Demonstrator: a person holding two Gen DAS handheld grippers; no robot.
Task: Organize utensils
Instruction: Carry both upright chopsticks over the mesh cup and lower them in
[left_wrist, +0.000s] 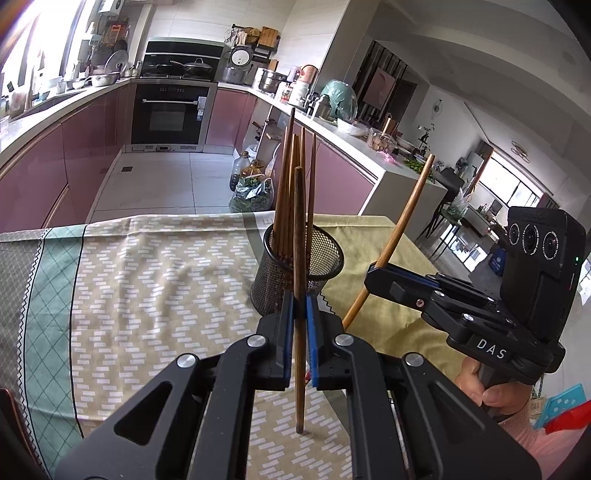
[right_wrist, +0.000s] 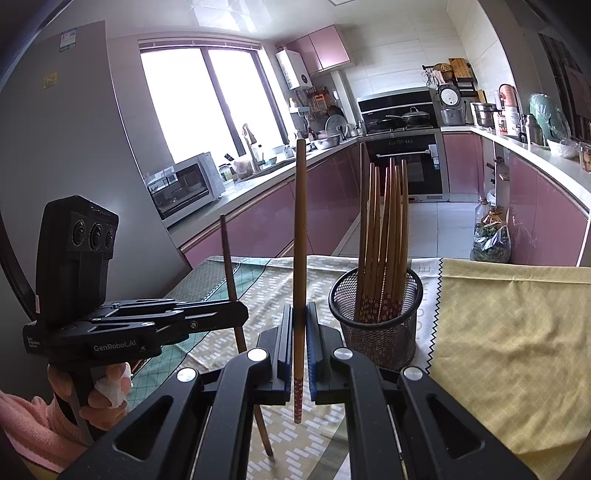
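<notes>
A bundle of brown wooden chopsticks is already stood in the black wire-mesh holder on the cloth-covered desk, while two more remain clamped upright, one in the left gripper and one in the right gripper, beside the holder and not yet dropped in.

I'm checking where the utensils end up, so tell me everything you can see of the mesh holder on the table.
The mesh holder is a round, open-topped cup of dark wire mesh with a solid rim, metal by its look. It stands upright on the patterned tablecloth, near the seam between the printed and plain yellow parts. A bundle of brown wooden chopsticks stands in it, flower-patterned ends down, leaning against the rim. Neither gripper touches it; both hold single chopsticks in front of it.
</notes>
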